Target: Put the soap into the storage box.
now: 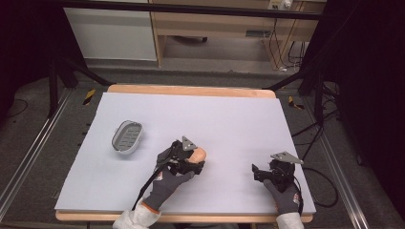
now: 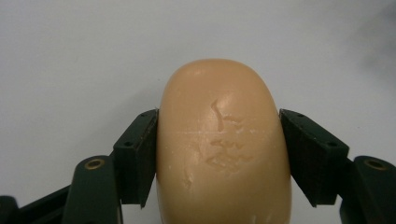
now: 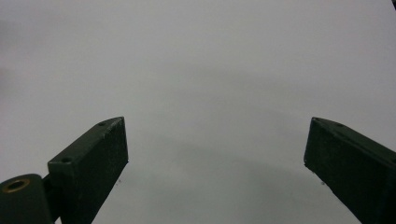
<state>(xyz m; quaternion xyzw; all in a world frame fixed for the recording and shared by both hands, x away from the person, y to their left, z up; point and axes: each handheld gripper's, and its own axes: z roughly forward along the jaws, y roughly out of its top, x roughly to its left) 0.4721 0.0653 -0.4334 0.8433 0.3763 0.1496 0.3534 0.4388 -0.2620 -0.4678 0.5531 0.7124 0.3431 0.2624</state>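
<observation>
The left hand-held gripper (image 1: 197,161) clamps the tan soap bar (image 2: 224,144) at frame centre, likely bound next for the grey soap dish (image 1: 127,137) at left, while the right hand-held gripper (image 1: 258,172) rests open.

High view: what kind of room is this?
Probably a lab or recording studio: a table under a plain white sheet, black stands and curtains around it, cables behind. The left gripper holds soap.
</observation>
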